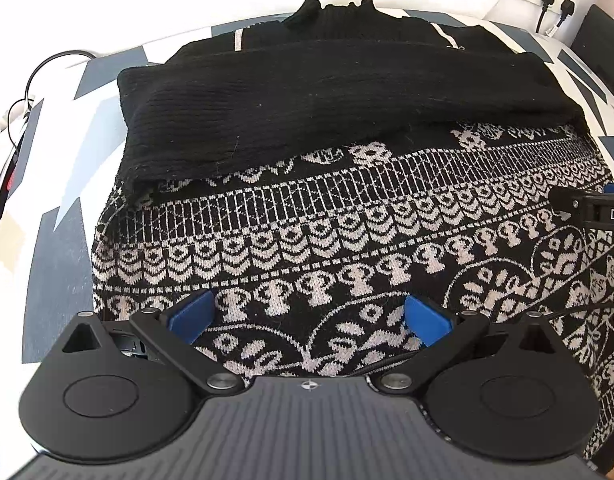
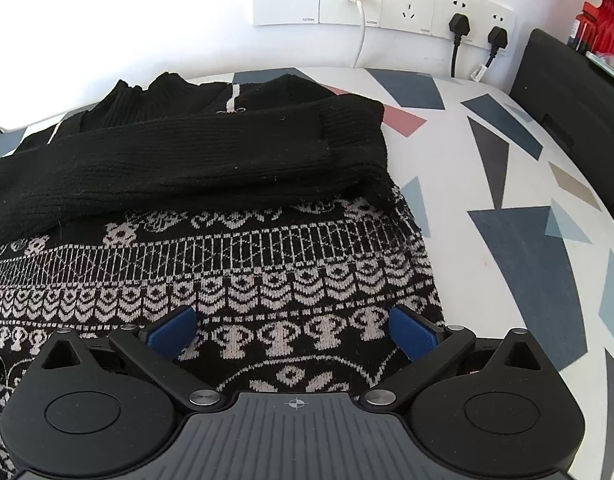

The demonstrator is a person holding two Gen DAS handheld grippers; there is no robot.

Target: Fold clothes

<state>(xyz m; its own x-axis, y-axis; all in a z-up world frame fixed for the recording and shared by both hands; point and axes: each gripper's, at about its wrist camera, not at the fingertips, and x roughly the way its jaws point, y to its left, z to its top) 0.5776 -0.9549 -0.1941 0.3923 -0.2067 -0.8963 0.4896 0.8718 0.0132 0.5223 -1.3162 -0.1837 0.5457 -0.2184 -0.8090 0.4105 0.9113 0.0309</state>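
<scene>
Right under your left gripper (image 1: 309, 318) lies the patterned lower half of the sweater (image 1: 347, 232), black knit with pale rows of mushroom and leaf shapes, and the blue fingertips (image 1: 191, 316) stand spread wide with nothing between them, hovering over the cloth. Your right gripper (image 2: 291, 332) is likewise released, its blue pads (image 2: 411, 338) parted above the same patterned band near the sweater's right edge, and its black tip shows at the right edge of the left wrist view. Farther out, both plain black sleeves (image 2: 195, 164) lie folded across the chest, one over the other, with the ribbed collar (image 1: 335, 10) at the far end. You have the whole garment flat on a table (image 2: 487, 208) covered in white with blue, grey and red angular shapes. Beyond it a white wall carries a row of sockets (image 2: 387, 0), with a white cable and two black plugs in them, and a dark box (image 2: 571, 112) stands at the table's right
</scene>
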